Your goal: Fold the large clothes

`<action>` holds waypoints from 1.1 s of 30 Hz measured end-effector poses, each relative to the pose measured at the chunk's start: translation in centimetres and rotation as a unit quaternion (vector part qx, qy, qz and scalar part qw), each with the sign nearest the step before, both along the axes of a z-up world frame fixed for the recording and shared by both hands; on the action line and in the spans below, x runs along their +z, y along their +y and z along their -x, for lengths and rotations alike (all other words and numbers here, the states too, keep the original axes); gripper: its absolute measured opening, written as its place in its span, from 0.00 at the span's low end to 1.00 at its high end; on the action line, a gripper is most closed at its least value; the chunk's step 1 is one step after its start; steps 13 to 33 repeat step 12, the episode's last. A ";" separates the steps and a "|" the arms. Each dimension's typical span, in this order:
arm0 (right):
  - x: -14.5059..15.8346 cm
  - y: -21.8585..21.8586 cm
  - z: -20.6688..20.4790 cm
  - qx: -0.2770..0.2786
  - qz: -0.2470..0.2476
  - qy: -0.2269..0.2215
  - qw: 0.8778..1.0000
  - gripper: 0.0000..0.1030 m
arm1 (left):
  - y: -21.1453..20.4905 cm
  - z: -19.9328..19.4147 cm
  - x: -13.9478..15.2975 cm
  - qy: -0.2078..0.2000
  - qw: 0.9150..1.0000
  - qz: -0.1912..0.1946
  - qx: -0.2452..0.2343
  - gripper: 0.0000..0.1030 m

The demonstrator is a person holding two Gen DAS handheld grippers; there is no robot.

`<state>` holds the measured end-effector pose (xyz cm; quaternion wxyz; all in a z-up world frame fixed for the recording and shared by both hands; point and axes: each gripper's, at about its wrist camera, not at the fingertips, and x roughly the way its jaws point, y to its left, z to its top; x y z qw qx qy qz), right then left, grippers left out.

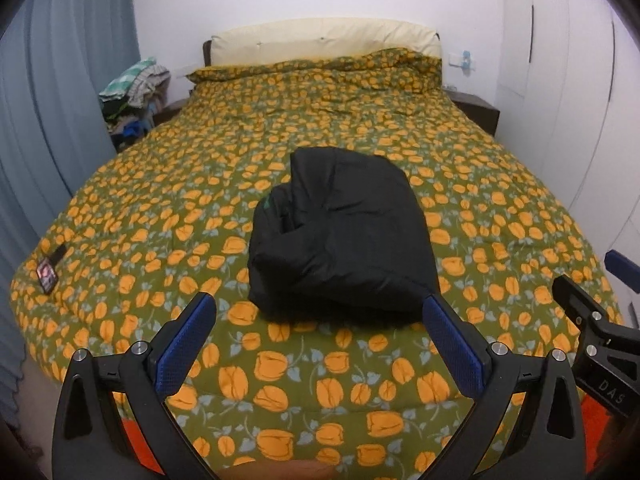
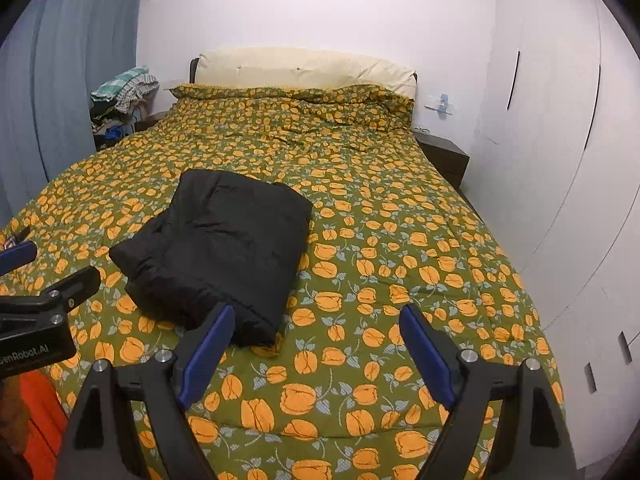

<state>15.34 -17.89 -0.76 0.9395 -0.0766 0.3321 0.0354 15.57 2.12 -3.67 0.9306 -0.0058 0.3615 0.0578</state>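
A black garment [image 1: 340, 236] lies folded into a thick bundle on the bed's green quilt with orange flowers [image 1: 160, 208]. It also shows in the right wrist view [image 2: 224, 248], left of centre. My left gripper [image 1: 320, 312] is open and empty, just short of the bundle's near edge. My right gripper [image 2: 318, 320] is open and empty, to the right of the bundle's near corner. The right gripper's body shows at the right edge of the left wrist view [image 1: 592, 328]. The left gripper's body shows at the left edge of the right wrist view [image 2: 44, 312].
A cream headboard cushion [image 1: 324, 40] is at the far end. A pile of clothes [image 1: 136, 88] sits at the back left by blue curtains [image 1: 48, 92]. A dark nightstand [image 2: 444, 156] and white wardrobe doors [image 2: 560, 140] are at the right. A small dark object [image 1: 48, 272] lies on the quilt's left edge.
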 end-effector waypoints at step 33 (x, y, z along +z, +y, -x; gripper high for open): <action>-0.9 0.5 0.0 0.008 0.005 0.014 1.000 0.84 | 0.4 1.4 -0.1 -0.017 1.000 -0.011 0.023 1.00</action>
